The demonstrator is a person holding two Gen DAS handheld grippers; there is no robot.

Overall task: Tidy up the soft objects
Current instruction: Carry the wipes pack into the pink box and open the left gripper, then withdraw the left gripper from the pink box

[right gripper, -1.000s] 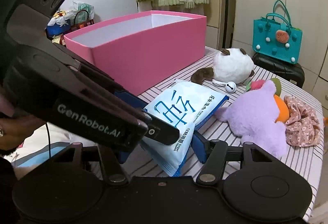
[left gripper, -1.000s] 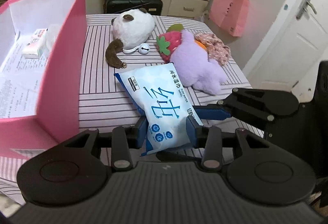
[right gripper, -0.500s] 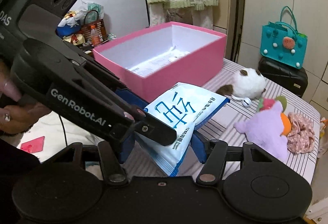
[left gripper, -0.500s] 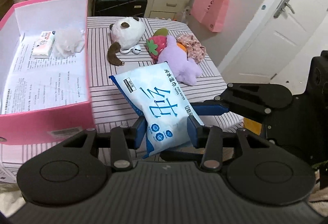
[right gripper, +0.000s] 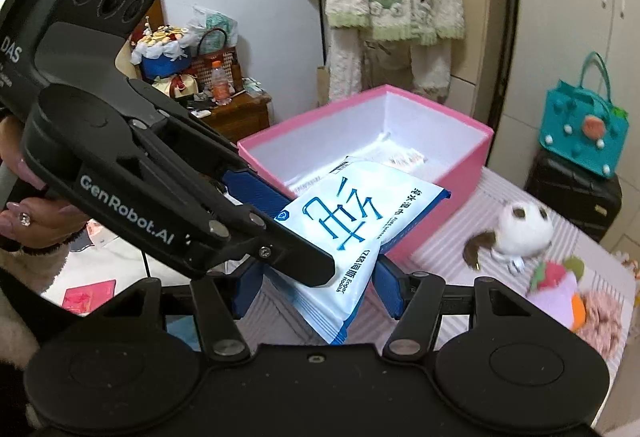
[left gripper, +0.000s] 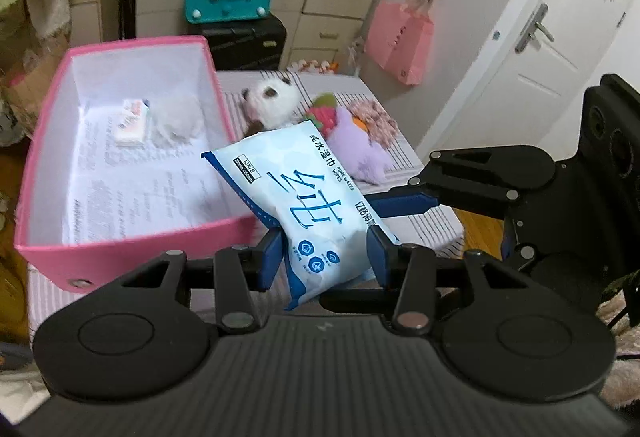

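wipes pack [left gripper: 308,205] held by both claws, left claw [left gripper: 326,257] just loosening | keep right claw [right gripper: 316,291] firm | lower it flat into pink box [left gripper: 132,237]

— What carries it all?

— A table with a striped cloth [left gripper: 434,215], running out ahead of the left claw [left gripper: 326,257] and under the right claw [right gripper: 316,291].

— And directly on it?

— A pink box [left gripper: 132,237] ahead-left of the left claw. Beyond that claw's tips lie a white plush [left gripper: 272,97], a purple plush [left gripper: 360,149] with a strawberry toy [left gripper: 320,111] against it, and a floral scrunchie [left gripper: 372,117] just beside. From the right claw, the plushes lie ahead-right.
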